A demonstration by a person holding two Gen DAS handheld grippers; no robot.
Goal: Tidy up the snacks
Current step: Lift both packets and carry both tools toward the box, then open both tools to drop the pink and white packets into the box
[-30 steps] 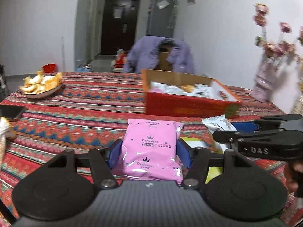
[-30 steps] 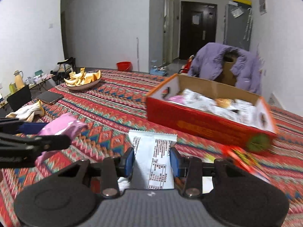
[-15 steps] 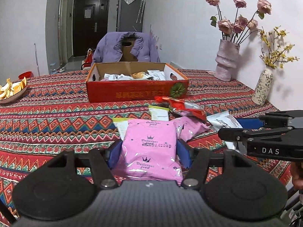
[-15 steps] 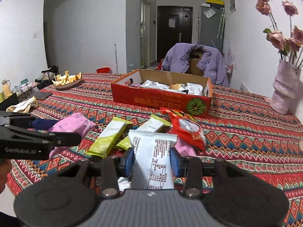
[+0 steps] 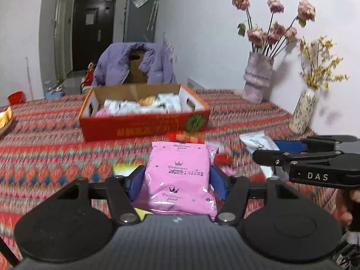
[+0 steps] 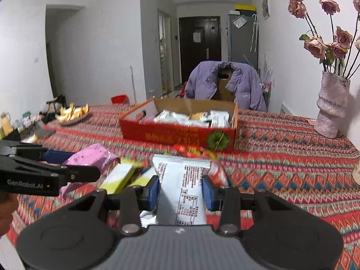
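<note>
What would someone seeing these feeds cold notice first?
Each gripper is clamped on a snack: the left gripper on a pink packet, the right gripper on a white packet. Straight ahead on the patterned tablecloth sits an open red box already part-filled with packets. More loose packets lie between it and the grippers, and a vase of roses stands at the far right.

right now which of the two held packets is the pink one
The pink packet in the left gripper; the right gripper holds a white packet.
</note>
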